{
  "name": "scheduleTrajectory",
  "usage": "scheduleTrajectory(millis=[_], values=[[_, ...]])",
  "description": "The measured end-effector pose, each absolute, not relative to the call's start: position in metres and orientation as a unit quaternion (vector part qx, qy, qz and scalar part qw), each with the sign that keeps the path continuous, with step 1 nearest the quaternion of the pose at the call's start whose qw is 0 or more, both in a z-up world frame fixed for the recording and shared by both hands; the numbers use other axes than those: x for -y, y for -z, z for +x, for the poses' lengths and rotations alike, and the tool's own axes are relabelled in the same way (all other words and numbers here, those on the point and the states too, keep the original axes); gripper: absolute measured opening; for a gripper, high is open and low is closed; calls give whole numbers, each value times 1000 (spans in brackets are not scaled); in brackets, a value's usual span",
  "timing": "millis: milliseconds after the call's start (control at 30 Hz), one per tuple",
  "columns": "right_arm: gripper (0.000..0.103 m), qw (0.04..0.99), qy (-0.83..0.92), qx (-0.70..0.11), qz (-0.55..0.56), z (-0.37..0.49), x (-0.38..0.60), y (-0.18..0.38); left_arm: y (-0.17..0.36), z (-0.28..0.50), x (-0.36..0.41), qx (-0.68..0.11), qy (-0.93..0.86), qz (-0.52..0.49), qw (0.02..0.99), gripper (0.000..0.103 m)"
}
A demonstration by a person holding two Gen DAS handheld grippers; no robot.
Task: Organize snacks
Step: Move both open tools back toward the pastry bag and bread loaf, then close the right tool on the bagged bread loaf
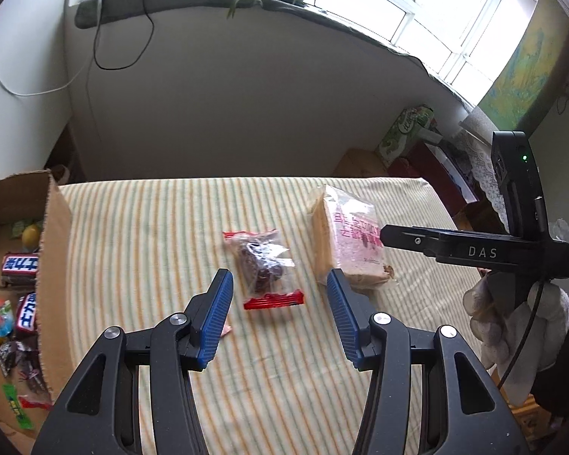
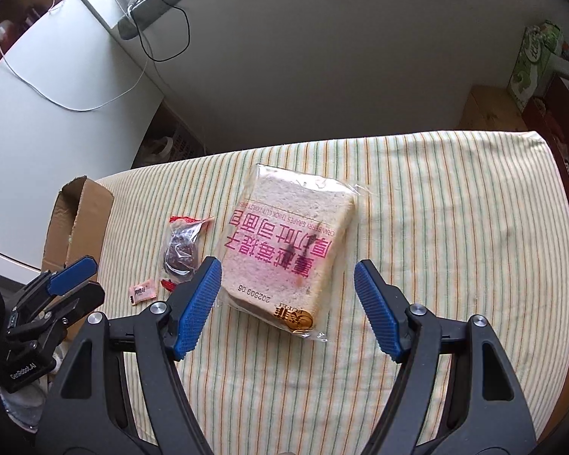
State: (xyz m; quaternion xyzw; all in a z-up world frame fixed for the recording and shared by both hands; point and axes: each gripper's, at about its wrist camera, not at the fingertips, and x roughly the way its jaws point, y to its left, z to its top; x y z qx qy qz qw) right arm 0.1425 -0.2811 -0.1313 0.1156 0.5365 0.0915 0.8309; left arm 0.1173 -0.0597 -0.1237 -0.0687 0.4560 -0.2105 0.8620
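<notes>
A small clear snack packet with red ends and dark fruit inside (image 1: 263, 269) (image 2: 182, 251) lies on the striped tablecloth. My left gripper (image 1: 278, 284) hovers just short of it, open, nothing between its blue pads. To the right lies a bagged slice of bread with pink lettering (image 1: 351, 244) (image 2: 288, 246). My right gripper (image 2: 288, 276) hangs open over the bread's near end, pads apart from the bag. A tiny pink candy wrapper (image 2: 142, 293) lies left of the packet. A cardboard box (image 1: 51, 265) (image 2: 77, 223) at the left holds several snacks.
The striped table (image 2: 455, 227) ends near a grey wall at the back. A gloved hand (image 1: 512, 326) holds the right gripper's body at the right of the left wrist view. Boxes and a green tissue box (image 2: 535, 64) stand beyond the table's right end.
</notes>
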Motion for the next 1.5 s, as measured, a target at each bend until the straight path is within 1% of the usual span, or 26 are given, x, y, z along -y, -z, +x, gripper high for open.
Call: scheduleTrajectory(millis=[267,500,1000,1100,1267,1300,1500], values=[[75,810,-109,-548,176,147,297,151,138,133,96,-480,258,-80,834,51],[75,799,-120,-553,203,152,307,163,149,145,117,-494,279,-81,819,51],[75,783,-149,-560,225,169,313,178,173,169,140,-519,293,-77,799,51],[66,776,-162,-565,230,173,308,183,178,170,144,-522,295,-76,797,51],[61,779,-169,-561,226,176,303,181,179,168,139,-517,300,-77,798,51],[58,779,-170,-560,225,176,303,180,178,167,139,-516,300,-75,799,51],[54,786,-172,-556,211,177,298,175,172,162,143,-501,297,-55,811,51]])
